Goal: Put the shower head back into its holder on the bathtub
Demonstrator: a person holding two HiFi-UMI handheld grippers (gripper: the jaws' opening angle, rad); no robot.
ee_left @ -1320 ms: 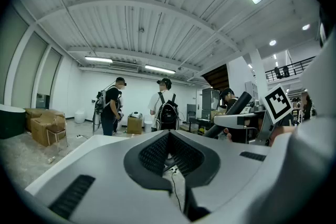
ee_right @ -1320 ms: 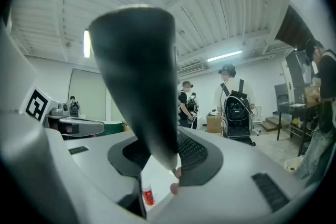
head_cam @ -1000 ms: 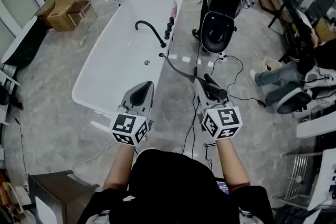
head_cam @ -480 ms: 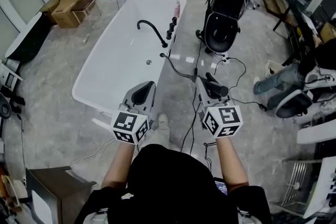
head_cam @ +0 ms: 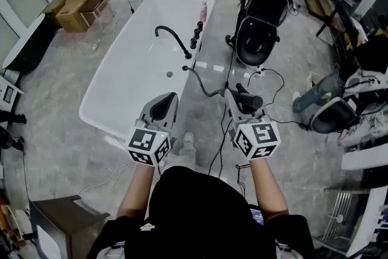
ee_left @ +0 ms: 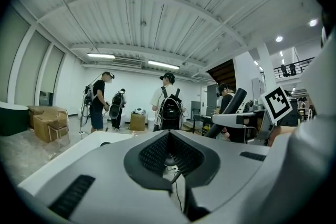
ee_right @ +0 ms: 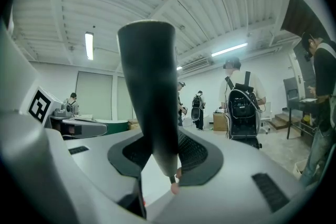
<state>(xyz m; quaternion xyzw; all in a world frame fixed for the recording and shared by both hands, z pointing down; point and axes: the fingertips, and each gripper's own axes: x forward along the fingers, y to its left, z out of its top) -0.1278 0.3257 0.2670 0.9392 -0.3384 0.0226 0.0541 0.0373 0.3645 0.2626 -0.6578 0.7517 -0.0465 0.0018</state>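
Black shower head (ee_right: 149, 86), smooth matte stick shape, wide flat top tapering to a narrow neck; it stands up out of the right gripper (head_cam: 236, 103), neck down between the fingers (ee_right: 231, 176), top rising well above them; fingers clamped on the narrow lower part, ribbed dark pads on both sides of it.

Dark hose (head_cam: 203, 85) runs from the shower head ahead and left of the right fingers to the rim of the white bathtub (head_cam: 97, 94); shower head is off the tub, held over the grey floor just to the tub's near right.

Black curved faucet (head_cam: 173, 36) and a row of black fittings (head_cam: 195, 33) sit on the tub rim well ahead of the fingers; cannot tell which one is the holder; pink bottle (head_cam: 204, 9) further along the same rim.

Black-and-white square patterns on the left marker cube (head_cam: 147, 147) and the right marker cube (head_cam: 256, 141); patterns only.

Left gripper (head_cam: 162, 105): fingers (ee_left: 105, 176) together, only the diamond-shaped gap of the ribbed pads between them, holding nothing; the tub's near corner lies just ahead of its tips.

Black chair (head_cam: 257, 15) ahead of the right fingers; cardboard boxes (head_cam: 76, 6) far ahead-left.
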